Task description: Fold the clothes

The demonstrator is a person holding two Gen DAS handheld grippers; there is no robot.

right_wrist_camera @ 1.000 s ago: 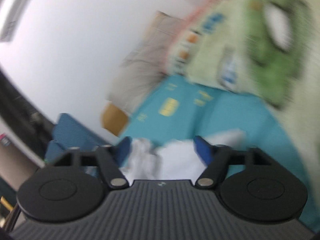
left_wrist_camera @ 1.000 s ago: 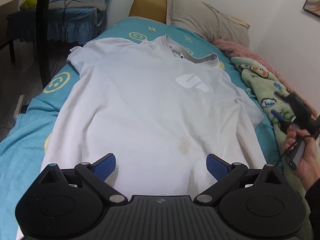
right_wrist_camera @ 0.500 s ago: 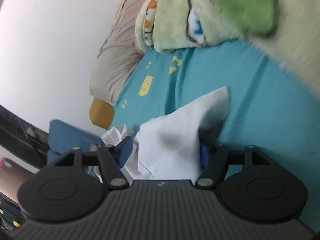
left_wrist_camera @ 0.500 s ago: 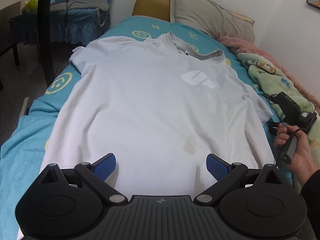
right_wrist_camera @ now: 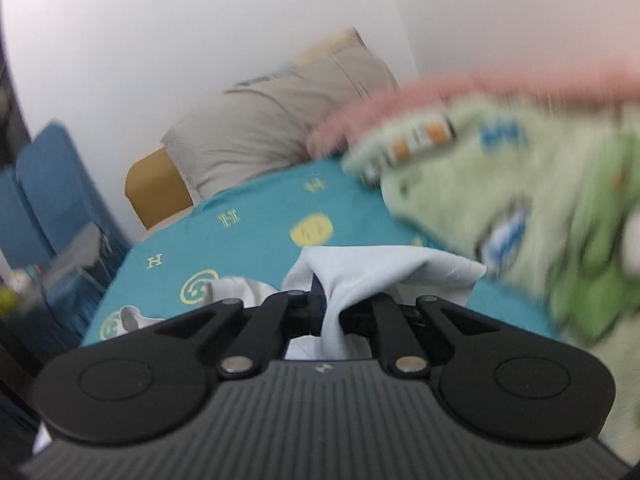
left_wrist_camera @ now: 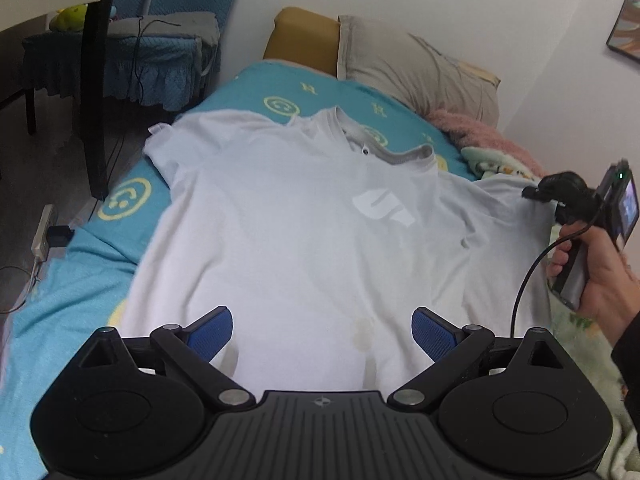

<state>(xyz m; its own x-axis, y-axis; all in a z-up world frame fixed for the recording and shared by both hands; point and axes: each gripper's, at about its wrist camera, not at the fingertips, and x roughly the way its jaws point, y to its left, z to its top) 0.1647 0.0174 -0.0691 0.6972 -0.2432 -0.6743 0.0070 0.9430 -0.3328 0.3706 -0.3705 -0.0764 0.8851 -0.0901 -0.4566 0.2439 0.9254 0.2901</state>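
A white T-shirt (left_wrist_camera: 296, 232) with a pale chest logo lies face up on the teal bed sheet (left_wrist_camera: 132, 196). My left gripper (left_wrist_camera: 322, 330) hovers open over the shirt's lower hem, its blue pads wide apart with nothing between them. In the left wrist view my right gripper (left_wrist_camera: 534, 194) is at the right, held by a hand (left_wrist_camera: 596, 276), shut on the shirt's right sleeve (left_wrist_camera: 500, 200) and lifting it off the bed. The right wrist view shows that gripper (right_wrist_camera: 330, 308) with jaws together and the white sleeve cloth (right_wrist_camera: 384, 272) bunched between them.
A grey pillow (left_wrist_camera: 416, 68) and a tan one lie at the head of the bed. A green patterned blanket (right_wrist_camera: 520, 184) and a pink one (left_wrist_camera: 476, 136) run along the right side by the wall. A dark post (left_wrist_camera: 94, 80), a chair and a power strip (left_wrist_camera: 42, 232) stand left on the floor.
My right gripper has gone from open around the right sleeve to shut on it, and has raised the sleeve off the sheet. The left gripper stays open over the hem.
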